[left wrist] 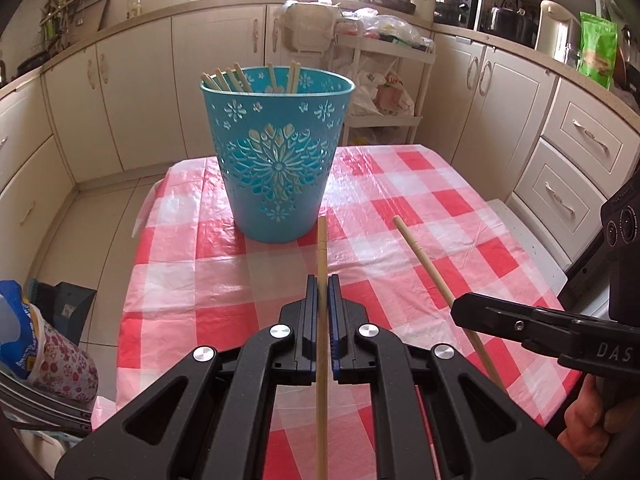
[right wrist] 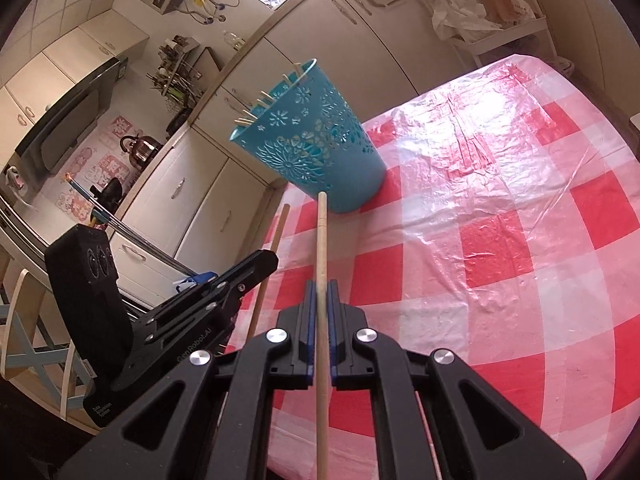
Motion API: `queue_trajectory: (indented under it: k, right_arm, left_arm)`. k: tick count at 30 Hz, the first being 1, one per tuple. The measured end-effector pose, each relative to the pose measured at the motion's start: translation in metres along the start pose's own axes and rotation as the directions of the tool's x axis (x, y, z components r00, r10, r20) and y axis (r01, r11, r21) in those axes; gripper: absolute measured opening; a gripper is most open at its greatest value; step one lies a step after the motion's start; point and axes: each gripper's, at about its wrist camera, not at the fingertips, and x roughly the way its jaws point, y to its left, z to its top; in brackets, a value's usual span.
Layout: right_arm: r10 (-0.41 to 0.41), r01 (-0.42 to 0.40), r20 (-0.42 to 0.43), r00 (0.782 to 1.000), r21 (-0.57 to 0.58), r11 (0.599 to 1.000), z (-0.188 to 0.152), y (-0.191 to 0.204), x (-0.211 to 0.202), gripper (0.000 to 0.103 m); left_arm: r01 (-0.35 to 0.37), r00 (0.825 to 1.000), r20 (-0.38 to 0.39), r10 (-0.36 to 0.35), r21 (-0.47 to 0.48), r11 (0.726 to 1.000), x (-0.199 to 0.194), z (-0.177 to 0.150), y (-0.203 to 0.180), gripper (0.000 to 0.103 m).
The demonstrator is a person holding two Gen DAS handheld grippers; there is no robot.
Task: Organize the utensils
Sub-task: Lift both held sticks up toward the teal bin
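A blue cut-out basket [left wrist: 276, 160] stands on the red-and-white checked tablecloth [left wrist: 400, 208], with several wooden chopsticks [left wrist: 236, 78] sticking out of its rim. My left gripper [left wrist: 322, 280] is shut on a wooden chopstick [left wrist: 322, 248] whose tip points at the basket's base. To its right, my right gripper [left wrist: 458, 308] holds a second chopstick [left wrist: 420, 252]. In the right wrist view the right gripper [right wrist: 321, 285] is shut on that chopstick [right wrist: 321, 236], aimed at the basket [right wrist: 316, 140]. The left gripper [right wrist: 272, 258] with its chopstick [right wrist: 276, 240] is at the left.
Cream kitchen cabinets [left wrist: 132, 92] run around the table. A white trolley with bags [left wrist: 380, 88] stands behind the table. Bags [left wrist: 44, 352] lie at the lower left. A person's hand [left wrist: 592, 412] shows at the lower right. A kettle [right wrist: 138, 148] sits on the counter.
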Motion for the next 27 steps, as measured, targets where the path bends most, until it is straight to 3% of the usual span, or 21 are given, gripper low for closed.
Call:
queue_trajectory:
  k: [16, 27]
  right_arm:
    - [0.061, -0.059, 0.058, 0.996, -0.046, 0.997, 0.001, 0.036, -0.025, 0.006]
    - [0.09, -0.083, 0.105, 0.99, -0.065, 0.994, 0.003, 0.05, -0.042, 0.006]
  left_arm:
    - [0.002, 0.997, 0.072, -0.001, -0.02, 1.0, -0.037, 0.005, 0.003, 0.005]
    - [0.052, 0.988, 0.149, -0.039, -0.081, 0.995, -0.066, 0.009, 0.016, 0.005]
